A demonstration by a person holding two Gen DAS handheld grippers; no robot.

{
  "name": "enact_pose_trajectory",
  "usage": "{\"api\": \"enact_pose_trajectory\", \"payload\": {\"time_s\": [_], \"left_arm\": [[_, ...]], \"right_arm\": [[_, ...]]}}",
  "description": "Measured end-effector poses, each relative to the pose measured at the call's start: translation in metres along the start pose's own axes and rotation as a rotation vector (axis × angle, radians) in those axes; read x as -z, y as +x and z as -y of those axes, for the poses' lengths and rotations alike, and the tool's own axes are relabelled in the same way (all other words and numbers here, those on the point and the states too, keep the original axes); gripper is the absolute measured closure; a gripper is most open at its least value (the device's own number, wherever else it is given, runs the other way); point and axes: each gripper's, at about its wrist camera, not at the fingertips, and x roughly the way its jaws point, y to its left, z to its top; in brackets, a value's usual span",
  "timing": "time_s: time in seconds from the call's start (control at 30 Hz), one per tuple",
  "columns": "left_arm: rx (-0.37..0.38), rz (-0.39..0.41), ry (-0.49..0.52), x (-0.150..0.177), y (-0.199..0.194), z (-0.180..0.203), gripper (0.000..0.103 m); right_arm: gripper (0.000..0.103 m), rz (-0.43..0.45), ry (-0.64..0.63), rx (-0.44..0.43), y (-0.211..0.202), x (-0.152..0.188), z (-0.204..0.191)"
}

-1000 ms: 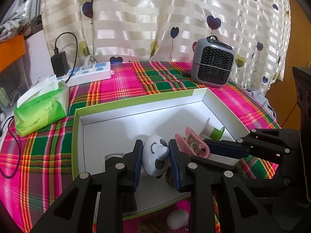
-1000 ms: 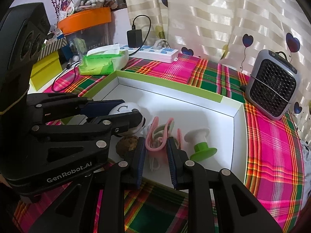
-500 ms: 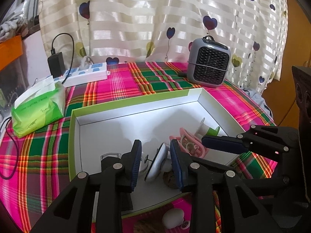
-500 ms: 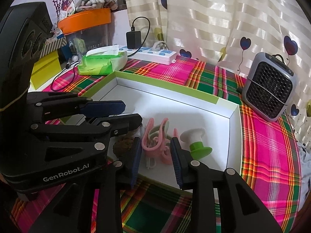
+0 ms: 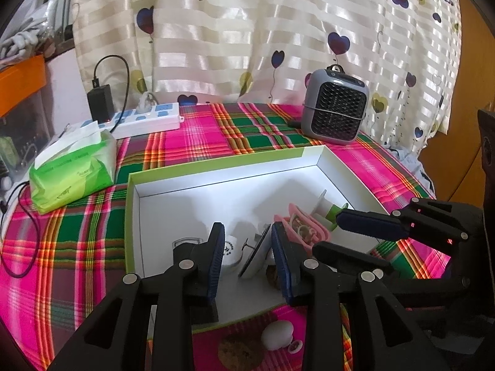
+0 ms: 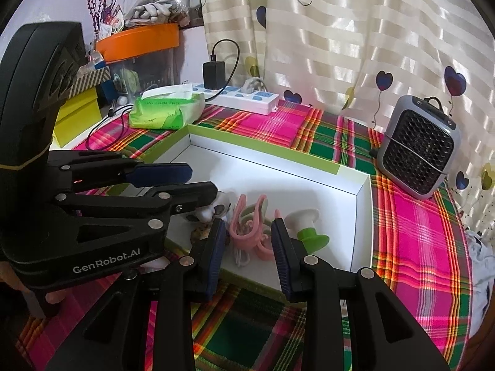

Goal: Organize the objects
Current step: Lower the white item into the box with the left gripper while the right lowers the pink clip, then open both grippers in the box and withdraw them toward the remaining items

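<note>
Both claws hang parted and empty over the near edge of the white box, the left claw having just been opening to drop the panda toy inside beside the pink clips, the right claw likewise having just widened.

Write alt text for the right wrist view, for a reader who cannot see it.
The right gripper hangs open over pink hair clips in a white box on a plaid cloth. Beside them stands a green and white spool; the left gripper reaches in, also open.

A home; heart-print curtain; plaid tablecloth; tissue pack.
</note>
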Motion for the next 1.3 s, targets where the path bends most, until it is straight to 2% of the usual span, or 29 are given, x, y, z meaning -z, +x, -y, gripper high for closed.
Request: {"api": "enact_pose_trajectory", "payload": {"time_s": [0.4,1.3], "left_arm": [[-0.006,0.012,-0.01,0.003,-0.015,0.001,0.074],[-0.032,-0.006,0.006,0.027,-0.041,0.011,0.074]], "right_arm": [[0.071,0.026,0.051,0.007,-0.015,0.006,0.007],[0.071,0.077,0.065,-0.082,-0.037,0.015,-0.01]]}}
